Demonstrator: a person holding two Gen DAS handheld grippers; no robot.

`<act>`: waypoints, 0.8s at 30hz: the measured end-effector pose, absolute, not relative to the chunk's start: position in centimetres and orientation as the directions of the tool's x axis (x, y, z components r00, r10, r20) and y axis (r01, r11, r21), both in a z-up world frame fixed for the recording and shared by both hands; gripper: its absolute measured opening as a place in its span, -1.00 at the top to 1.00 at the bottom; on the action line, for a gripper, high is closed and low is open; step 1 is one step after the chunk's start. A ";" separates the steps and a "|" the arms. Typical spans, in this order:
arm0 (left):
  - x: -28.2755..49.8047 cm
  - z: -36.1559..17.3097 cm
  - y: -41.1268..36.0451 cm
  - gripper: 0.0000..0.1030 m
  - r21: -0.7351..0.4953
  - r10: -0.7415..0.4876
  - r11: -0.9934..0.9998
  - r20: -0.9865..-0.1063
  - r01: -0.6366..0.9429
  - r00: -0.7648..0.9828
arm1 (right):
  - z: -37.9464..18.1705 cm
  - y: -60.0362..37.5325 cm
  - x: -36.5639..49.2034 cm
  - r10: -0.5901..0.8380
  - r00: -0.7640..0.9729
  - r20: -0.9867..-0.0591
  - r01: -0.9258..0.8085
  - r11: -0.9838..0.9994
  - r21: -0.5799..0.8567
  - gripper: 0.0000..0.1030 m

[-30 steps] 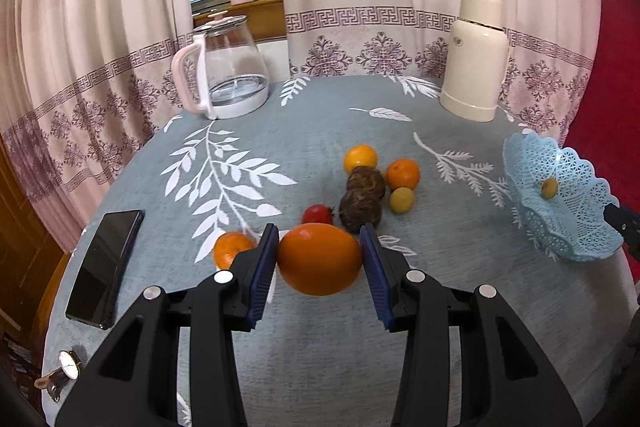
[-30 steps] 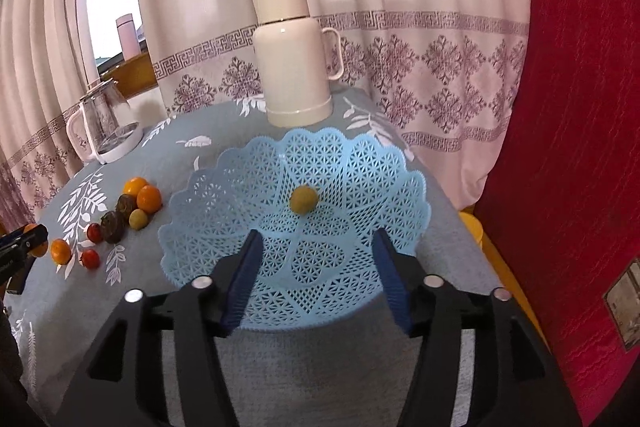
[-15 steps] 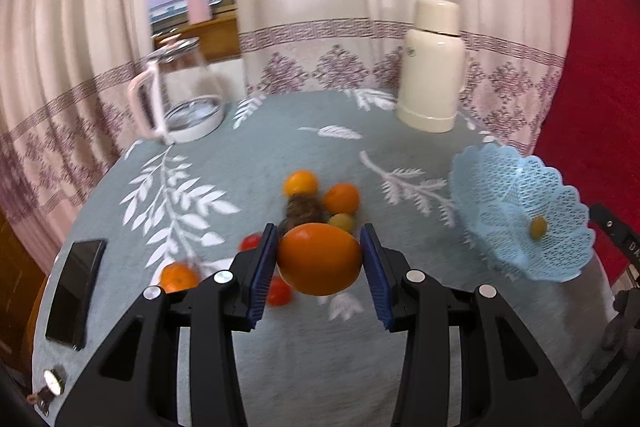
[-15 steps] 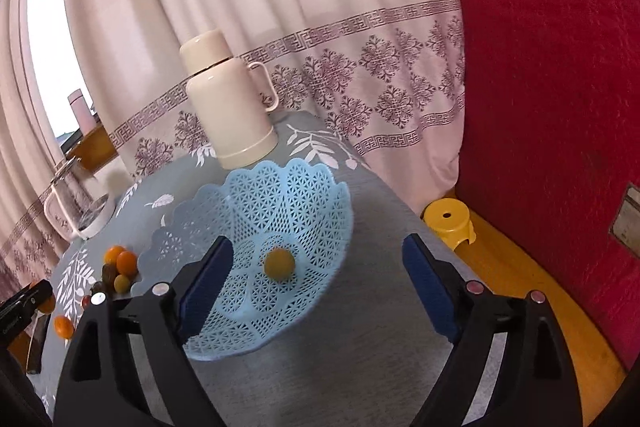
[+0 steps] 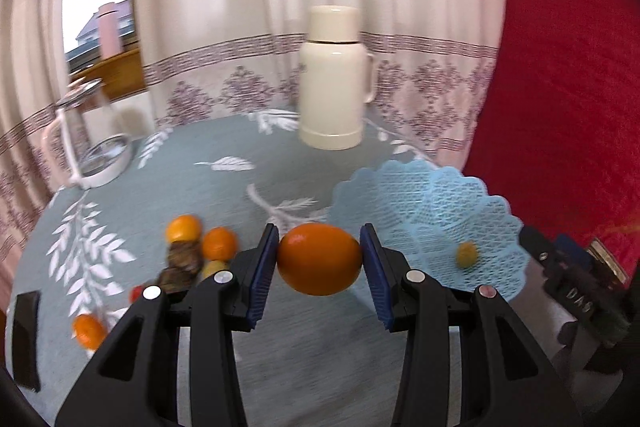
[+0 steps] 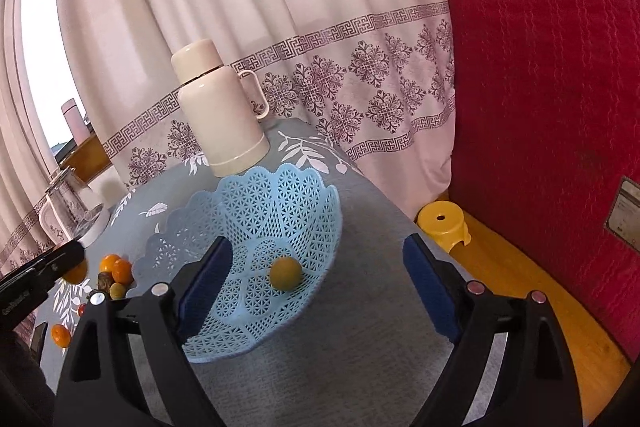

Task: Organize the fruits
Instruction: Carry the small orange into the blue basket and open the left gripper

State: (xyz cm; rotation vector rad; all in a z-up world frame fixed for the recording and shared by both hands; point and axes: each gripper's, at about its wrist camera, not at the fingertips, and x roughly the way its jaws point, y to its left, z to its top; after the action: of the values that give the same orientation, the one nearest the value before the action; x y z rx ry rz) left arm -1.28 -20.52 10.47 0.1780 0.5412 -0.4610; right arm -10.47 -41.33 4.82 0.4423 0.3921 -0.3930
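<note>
The left gripper (image 5: pixel 320 261) pinches a large orange (image 5: pixel 319 259) between its two blue pads, one pad pressed on each side of the fruit, which hangs clear above the table (image 5: pixel 240 187). Just to the right of it in the left wrist view sits the blue basket (image 5: pixel 460 203), a lacy plastic bowl with a scalloped rim, and one small yellow fruit (image 5: pixel 467 253) lies in its middle. The right gripper (image 6: pixel 316 287) is spread wide and holds nothing; its fingers frame the near part of the basket, with the small yellow fruit lying between them and lower down in the bowl. To the left of the held orange, a cluster of loose fruit rests on the cloth: two small oranges (image 5: pixel 200 235), a dark brown fruit (image 5: pixel 182 263), a pale yellow one partly hidden behind the left finger, a small red one, and another small orange (image 5: pixel 89 331) nearer the table's edge. The table is round and covered in a grey-blue cloth with white leaf prints. A cream thermos (image 5: pixel 334 79) with a handle stands upright at the far side, near the basket, and a glass kettle (image 5: pixel 90 143) stands far left. A dark phone (image 5: pixel 26 339) lies at the left edge. Pale curtains (image 6: pixel 240 7) with a patterned band hang behind, a red wall (image 6: pixel 540 67) rises on the right, and a yellow stool (image 6: pixel 442 223) stands on the wooden floor.
</note>
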 end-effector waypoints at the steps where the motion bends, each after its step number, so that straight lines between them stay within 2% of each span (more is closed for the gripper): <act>1: -1.3 10.3 -21.0 0.16 0.046 -0.380 0.879 -0.533 0.475 0.756 | 4.8 -41.3 -10.5 -0.278 0.852 -0.444 0.444 0.833 0.331 -0.68; 16: -0.5 7.8 -24.2 0.15 0.006 -0.441 0.834 -0.595 0.552 0.672 | 4.7 -41.3 -10.4 -0.278 0.851 -0.445 0.445 0.832 0.332 -0.68; 17: -0.3 7.7 -24.1 0.09 0.002 -0.440 0.836 -0.596 0.549 0.672 | 4.7 -41.3 -10.4 -0.278 0.851 -0.445 0.445 0.832 0.332 -0.68; 19: -0.3 7.8 -23.8 -0.38 -0.005 -0.436 0.844 -0.588 0.536 0.681 | 4.7 -41.3 -10.4 -0.277 0.851 -0.445 0.445 0.832 0.331 -0.68; 20: -0.3 8.0 -23.5 -0.72 -0.016 -0.437 0.851 -0.575 0.525 0.691 | 4.7 -41.3 -10.4 -0.277 0.851 -0.446 0.445 0.832 0.331 -0.68; 21: -0.3 8.2 -23.2 -0.81 -0.026 -0.441 0.854 -0.564 0.519 0.698 | 4.7 -41.3 -10.4 -0.277 0.851 -0.446 0.445 0.832 0.331 -0.68; 24: -0.4 8.5 -22.7 -0.84 -0.032 -0.445 0.857 -0.546 0.514 0.709 | 4.6 -41.2 -10.4 -0.280 0.851 -0.445 0.446 0.832 0.329 -0.68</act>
State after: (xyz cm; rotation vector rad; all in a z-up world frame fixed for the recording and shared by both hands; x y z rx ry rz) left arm -0.40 -22.67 8.54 0.1262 0.5727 -0.5336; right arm -10.39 -41.21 4.63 0.4399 0.3937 -0.3951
